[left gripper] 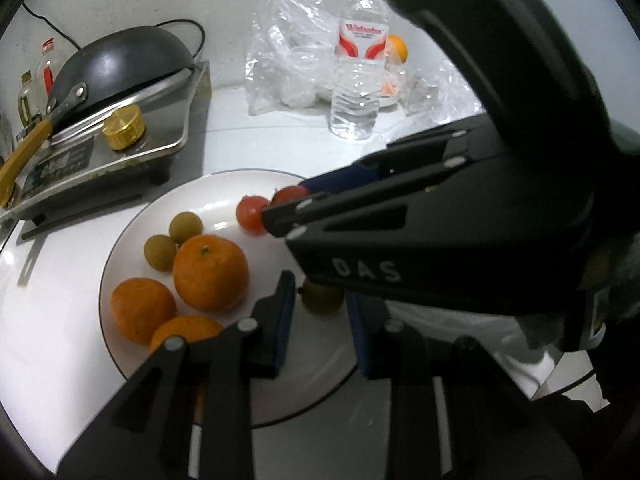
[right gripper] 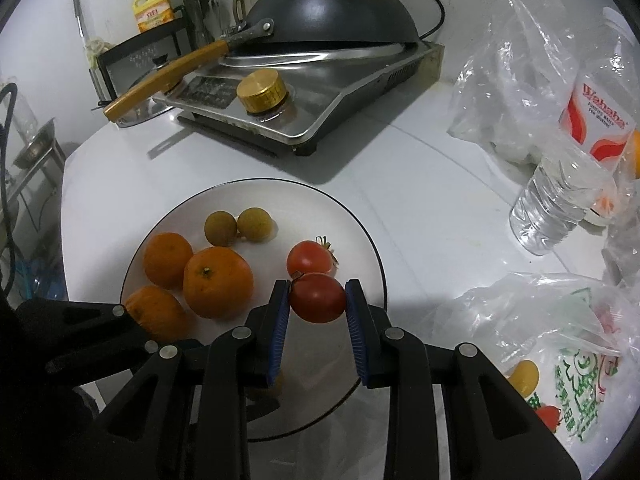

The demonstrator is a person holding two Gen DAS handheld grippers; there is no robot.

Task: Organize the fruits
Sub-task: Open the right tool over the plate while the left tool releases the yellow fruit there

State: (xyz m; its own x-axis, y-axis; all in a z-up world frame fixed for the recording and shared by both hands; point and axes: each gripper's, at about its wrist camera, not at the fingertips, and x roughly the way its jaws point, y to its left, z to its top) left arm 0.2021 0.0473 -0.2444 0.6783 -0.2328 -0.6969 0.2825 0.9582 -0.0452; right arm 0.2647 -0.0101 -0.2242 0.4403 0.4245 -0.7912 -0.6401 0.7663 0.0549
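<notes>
right gripper (right gripper: 318, 300): clamped on a small red tomato (right gripper: 318, 298), blue pads pressing it from both sides, hanging just over the near part of the plate
second tomato (right gripper: 310, 258): sitting on the plate right past the held one, pretty much touching it, little green stem bit poking out to the right
left gripper (left gripper: 320, 300): jaws pulled in narrow around a small brownish-green fruit (left gripper: 322, 300). The right gripper's body hangs over it, so I can't make out the actual pad contact, but it sure looks pinched
plate (right gripper: 360, 232): white with a thin dark rim, directly under and ahead of both tools
oranges (right gripper: 218, 282): three of them, bunched together left of the right gripper's fingers; the biggest is closest to it, stem end up
longans (right gripper: 240, 226): two little tan round ones side by side, further out past the oranges
wok (right gripper: 332, 12): dark, upside down on a steel burner well beyond the plate, wooden handle sticking out left
water bottle (right gripper: 560, 184): clear plastic, off to the right of the right gripper, next to crumpled bags
printed bag (right gripper: 560, 360): near right, some yellow and red fruit showing through
</notes>
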